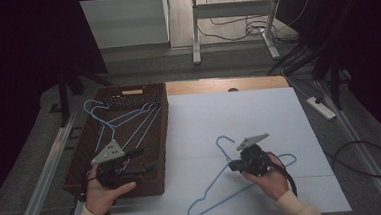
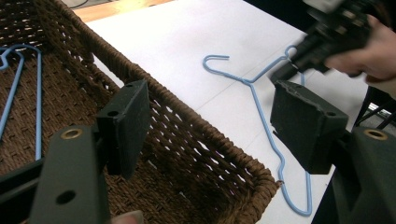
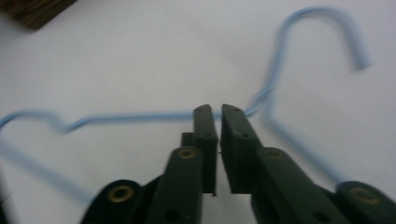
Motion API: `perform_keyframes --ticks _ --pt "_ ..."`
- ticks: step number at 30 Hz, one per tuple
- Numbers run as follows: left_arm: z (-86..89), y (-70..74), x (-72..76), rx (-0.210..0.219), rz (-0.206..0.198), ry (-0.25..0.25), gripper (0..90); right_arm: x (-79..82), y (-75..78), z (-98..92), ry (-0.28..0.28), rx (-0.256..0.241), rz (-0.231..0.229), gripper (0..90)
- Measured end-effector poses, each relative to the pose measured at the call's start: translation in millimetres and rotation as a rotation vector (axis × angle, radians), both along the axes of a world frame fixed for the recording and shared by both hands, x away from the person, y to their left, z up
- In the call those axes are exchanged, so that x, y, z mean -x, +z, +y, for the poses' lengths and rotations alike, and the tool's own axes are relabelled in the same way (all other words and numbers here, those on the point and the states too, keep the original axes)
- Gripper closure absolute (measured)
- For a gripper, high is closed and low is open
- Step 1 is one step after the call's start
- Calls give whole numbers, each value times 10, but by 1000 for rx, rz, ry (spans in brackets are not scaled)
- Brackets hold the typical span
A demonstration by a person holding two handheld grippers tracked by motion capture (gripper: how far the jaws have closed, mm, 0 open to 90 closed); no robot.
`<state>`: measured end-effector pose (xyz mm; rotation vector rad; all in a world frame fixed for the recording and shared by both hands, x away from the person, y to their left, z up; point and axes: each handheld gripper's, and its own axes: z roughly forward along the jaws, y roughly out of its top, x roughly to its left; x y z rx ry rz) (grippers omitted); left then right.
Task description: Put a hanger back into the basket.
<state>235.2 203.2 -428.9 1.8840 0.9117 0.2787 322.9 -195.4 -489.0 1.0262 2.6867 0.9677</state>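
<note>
Pressed nearly together, the jaws of the right gripper point(image 3: 217, 112) pinch the wire of a pale blue hanger point(image 3: 299, 28) just below its neck, with the hook curving up ahead and to the right of the tips. Its shoulder wire runs off to the left of the jaws, and the hanger lies on a white sheet point(image 1: 259, 113) covering the table. The left gripper point(image 2: 210, 126) has its jaws spread wide and holds nothing; between and below them runs the rim of a brown woven basket point(image 2: 187, 116), with more blue hangers point(image 2: 28, 93) lying inside it to the left of the jaws. Beyond the sheet, a bare wooden table edge point(image 1: 202, 86) shows, then grey floor with white desk legs point(image 1: 195, 32), loose cables point(image 1: 244, 31) and a power strip point(image 1: 321, 107); dark curtains point(image 1: 20, 53) close both sides.
</note>
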Motion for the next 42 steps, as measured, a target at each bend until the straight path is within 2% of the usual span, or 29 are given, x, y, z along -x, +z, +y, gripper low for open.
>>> perform_keyframes --ticks 2,4,7,10,13,16,19,25,29,32,37,41,42 --pt "-1 -4 -4 0 2 -2 291 -187 -23 35 -52 26 -4 769" --pt "0 -4 -6 1 2 -1 291 -286 -44 85 -83 45 -10 701" --pt "4 -4 -8 3 0 -1 291 -356 -64 146 -91 64 -2 671" --pt "10 -7 -7 3 1 0 290 -431 -89 250 -110 111 3 608" --pt "8 -12 -9 3 2 0 290 -504 -115 353 -135 167 39 594" --pt "1 -13 -8 1 2 -3 290 -546 -142 433 -143 212 66 620" --pt "-5 -14 -9 0 3 -5 290 -556 -134 511 -152 269 55 685" --pt "-13 -20 -5 -2 3 -9 290 -577 -106 623 -206 321 114 855" --pt "-24 -23 -1 -3 2 -9 290 -615 -96 653 -226 338 146 863" --pt "-44 -22 7 -6 0 -12 291 -623 -91 655 -232 342 151 864" --pt "-111 -5 33 -7 -3 -25 291 -618 -91 622 -239 306 152 866" --pt "-228 10 65 -15 0 -47 291 -606 -69 572 -241 269 124 866" --pt "-359 4 81 -28 13 -63 291 -581 -20 559 -239 250 107 866"
